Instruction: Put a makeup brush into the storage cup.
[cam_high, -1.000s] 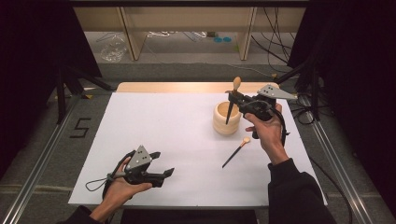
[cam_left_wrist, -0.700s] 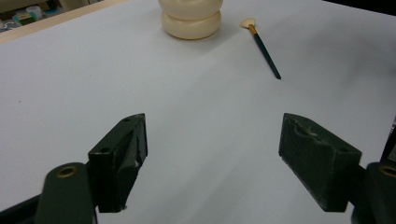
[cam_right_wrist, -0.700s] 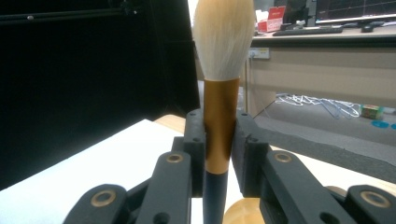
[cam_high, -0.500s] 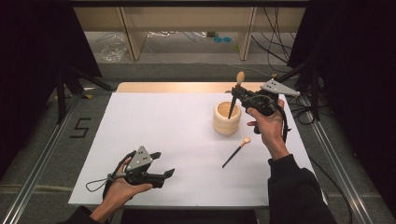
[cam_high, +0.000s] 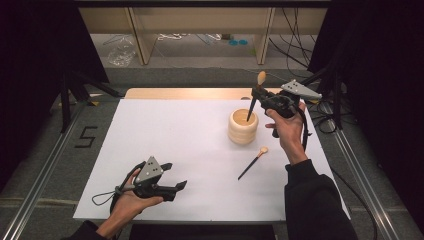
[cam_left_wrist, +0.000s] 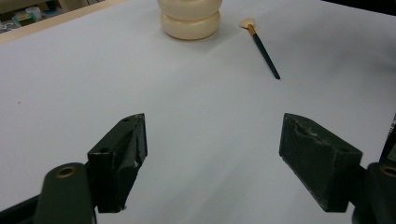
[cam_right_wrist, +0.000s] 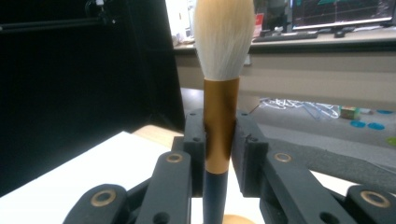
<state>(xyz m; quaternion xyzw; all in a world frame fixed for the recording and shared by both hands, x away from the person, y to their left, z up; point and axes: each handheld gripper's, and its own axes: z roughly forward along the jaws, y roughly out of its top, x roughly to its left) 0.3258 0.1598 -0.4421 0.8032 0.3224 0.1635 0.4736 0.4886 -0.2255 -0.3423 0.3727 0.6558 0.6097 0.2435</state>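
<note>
— High view first: what is the surface like, and the room around it?

— A white sheet (cam_high: 165, 135) covers the table, with a strip of bare wood (cam_high: 185, 93) along its far edge. Black curtains hang at both sides, a grey floor with metal rails runs down each flank, and a wooden shelf frame (cam_high: 140, 35) stands behind with cables on the floor.

— What do the gripper views add?

— The right gripper view shows the grip up close: the right gripper (cam_right_wrist: 219, 140) has its jaws closed on the brass collar of a brush (cam_right_wrist: 223, 70), which stands upright with pale bristles on top. Behind it are a desk and monitors, which the high view misses. The left gripper view looks low across the sheet past wide-open, empty jaws of the left gripper (cam_left_wrist: 212, 154) to the foot of the cup (cam_left_wrist: 190, 18) and the small brush (cam_left_wrist: 261, 44) lying flat beside it.

— And from above?

— The held brush (cam_high: 256, 95) tilts over the cup (cam_high: 243, 127), its handle tip at the rim. The left gripper (cam_high: 172, 180) rests near the front edge, well apart.

— The count?

— Two brushes, one cup, two grippers, two hands.
</note>
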